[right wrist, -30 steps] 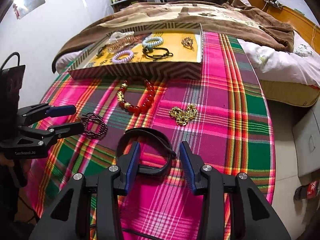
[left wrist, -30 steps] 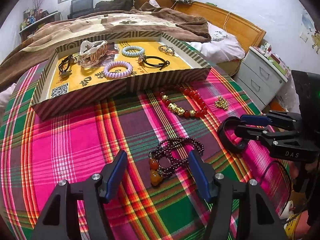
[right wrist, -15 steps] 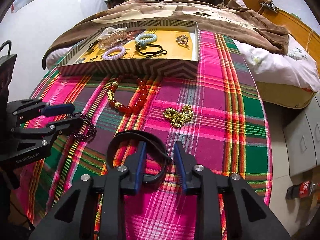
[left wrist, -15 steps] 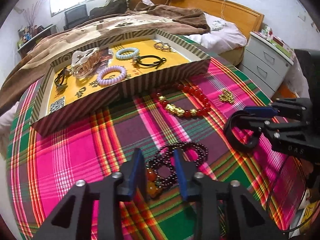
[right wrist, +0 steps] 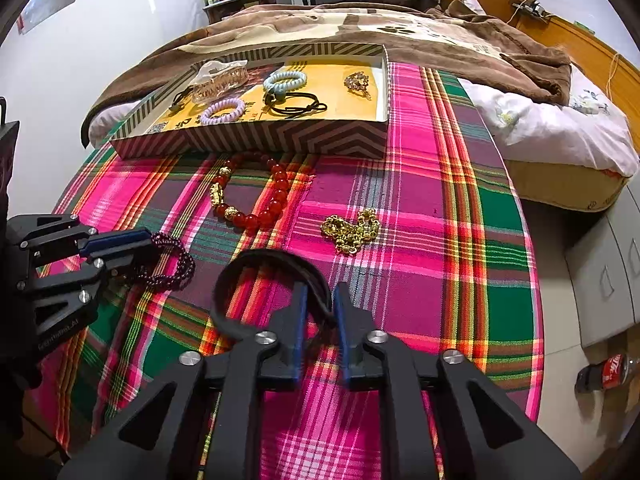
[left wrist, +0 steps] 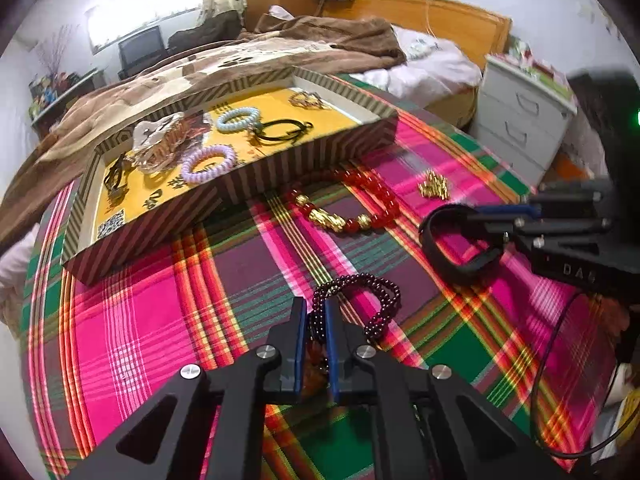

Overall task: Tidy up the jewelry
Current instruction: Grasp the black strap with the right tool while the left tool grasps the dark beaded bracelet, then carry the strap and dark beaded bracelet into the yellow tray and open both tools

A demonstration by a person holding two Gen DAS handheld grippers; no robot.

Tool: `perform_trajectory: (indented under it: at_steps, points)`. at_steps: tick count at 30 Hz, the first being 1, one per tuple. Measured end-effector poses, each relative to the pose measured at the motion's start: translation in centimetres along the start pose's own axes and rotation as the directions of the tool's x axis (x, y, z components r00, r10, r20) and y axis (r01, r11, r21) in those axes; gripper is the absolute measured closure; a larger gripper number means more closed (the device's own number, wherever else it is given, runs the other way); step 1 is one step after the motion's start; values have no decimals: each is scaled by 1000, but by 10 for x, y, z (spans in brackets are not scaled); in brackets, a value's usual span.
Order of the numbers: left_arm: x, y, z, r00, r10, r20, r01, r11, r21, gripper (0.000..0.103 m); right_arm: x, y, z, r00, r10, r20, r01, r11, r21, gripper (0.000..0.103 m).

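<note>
While both grippers sit low over the plaid cloth, each has its fingers pressed onto a piece of jewelry. L gripper, bottom centre of the left wrist view: blue pads nearly together, pinching the near side of the dark garnet bead bracelet; the rest of its loops lies on the cloth just beyond the tips, amber beads tucked between the pads. R gripper, bottom centre of the right wrist view: fingers narrowed onto one side of the black band, w/ the loop curving up and to the left of the tips. Same band shows at mid-right of the left view, clamped by the R gripper's blue pads.

Further out, centre of the right view: red bead bracelet w/ gold charms lies flat on the cloth, and a small gold chain pile sits just right of it, apart. Beyond, upper centre: striped box tray w/ yellow floor, holding a lilac coil tie, pale blue coil tie, black elastic, clear claw clip and a small gold ornament. Brown blanket fills the top, white nightstand upper right of the left view.
</note>
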State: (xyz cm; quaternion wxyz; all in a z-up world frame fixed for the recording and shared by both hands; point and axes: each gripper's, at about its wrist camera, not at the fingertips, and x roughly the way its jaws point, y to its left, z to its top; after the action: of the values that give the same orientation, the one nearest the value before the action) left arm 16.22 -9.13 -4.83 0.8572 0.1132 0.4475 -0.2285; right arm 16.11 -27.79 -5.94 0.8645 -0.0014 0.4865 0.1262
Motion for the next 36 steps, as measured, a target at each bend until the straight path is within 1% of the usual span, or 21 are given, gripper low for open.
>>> perform_trajectory:
  at_steps: [2,7,16,21,30,36]
  points:
    - [-6,6,1,1000,-14,22,14,999,-28,94,-1,-1,0,1000,8,3,-8,1000,6,92]
    - [-21,25,7,998,-17,63,22,997,-80,95,-4,0,1,1000,25,16,-25,1000,10,93]
    - [-46,58,16,991,-4,135,24,988,-153,96,-18,3,15,997,43,67,-45,999,19,93]
    - [-62,73,23,985,22,173,6,987,-163,96,-27,11,29,993,63,104,-64,998,12,93]
    - [-65,117,48,977,66,203,-19,974,-224,96,-21,23,64,988,86,131,-90,996,22,93]
    - [-46,143,61,980,69,185,-23,969,-244,96,-6,31,90,987,96,131,-100,995,29,93]
